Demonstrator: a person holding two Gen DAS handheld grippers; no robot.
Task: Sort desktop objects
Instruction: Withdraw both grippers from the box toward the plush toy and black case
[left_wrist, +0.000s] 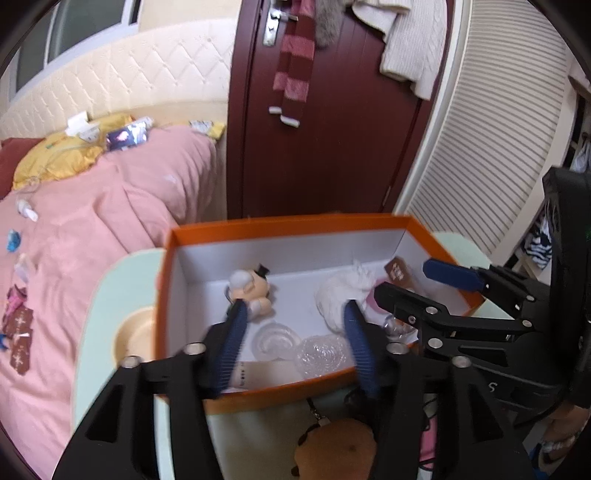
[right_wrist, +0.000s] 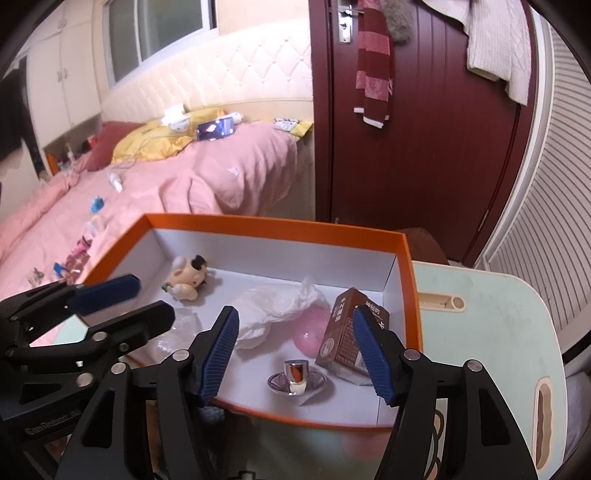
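Both wrist views: parted tools (left_wrist: 295, 332) (right_wrist: 295, 343) angled down over orange box (right_wrist: 277, 225).

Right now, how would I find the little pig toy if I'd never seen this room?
Look for the orange box with white insides on the pale green table beside the pink bed. At the box's far left end, away from the crumpled white bag and brown carton, lies the little pig toy. It is the only peach-coloured figure there, and it wears a tiny black top hat.
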